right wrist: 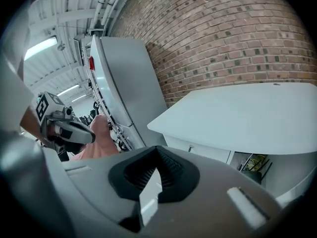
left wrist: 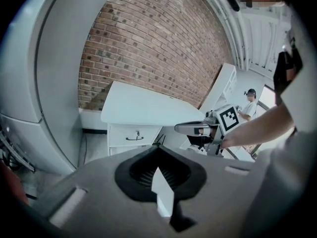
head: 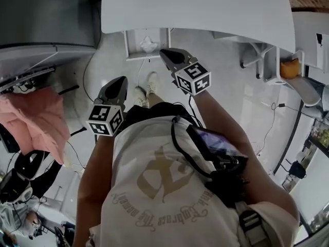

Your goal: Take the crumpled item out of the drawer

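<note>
A white table (head: 195,6) stands in front of me, with its drawer (head: 129,44) pulled out beneath the near edge. A white crumpled item (head: 148,44) lies inside the drawer. My right gripper (head: 166,54) hovers just right of the drawer, shut and empty. My left gripper (head: 121,82) is lower and nearer to me, also shut with nothing in it. The left gripper view shows the drawer front with its handle (left wrist: 134,137) and the right gripper (left wrist: 195,128) to the right of it. In the right gripper view, the jaws (right wrist: 157,150) point at the table (right wrist: 247,113).
A tall grey cabinet (head: 41,14) stands at the left, with a pink garment (head: 41,117) hanging below it. Cables (head: 139,71) run over the white floor. A second white unit holding an orange thing (head: 289,68) is at the right. A brick wall (left wrist: 158,48) is behind the table.
</note>
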